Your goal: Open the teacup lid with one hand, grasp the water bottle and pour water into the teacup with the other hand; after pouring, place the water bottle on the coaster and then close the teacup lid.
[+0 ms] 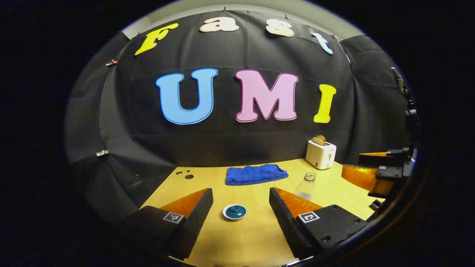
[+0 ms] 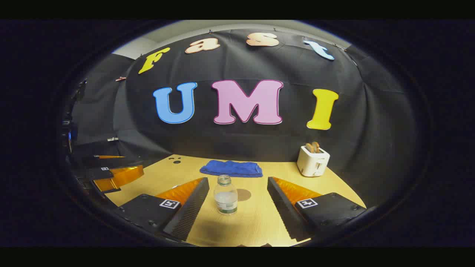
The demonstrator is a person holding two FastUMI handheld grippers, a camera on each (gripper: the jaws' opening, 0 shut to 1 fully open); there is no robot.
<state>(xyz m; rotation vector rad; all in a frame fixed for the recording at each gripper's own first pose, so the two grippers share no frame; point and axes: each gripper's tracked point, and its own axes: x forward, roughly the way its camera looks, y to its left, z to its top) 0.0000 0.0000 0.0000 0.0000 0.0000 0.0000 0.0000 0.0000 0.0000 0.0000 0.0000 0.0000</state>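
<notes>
One uncapped clear water bottle (image 2: 225,196), partly filled, upright on table (image 2: 252,226).

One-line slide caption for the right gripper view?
Open right tongs frame an uncapped clear plastic water bottle standing upright on the wooden table.

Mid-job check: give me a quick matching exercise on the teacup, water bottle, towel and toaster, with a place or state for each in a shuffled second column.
Column one:
1. teacup
2. water bottle
3. towel
4. toaster

Column two:
A. folded, lying near the back wall
B. lid on, between the fingers of the open left gripper
C. holding bread slices, at the back right of the table
D. cap off, upright between the fingers of the open right gripper

Pairs: 1-B, 2-D, 3-A, 4-C
</notes>
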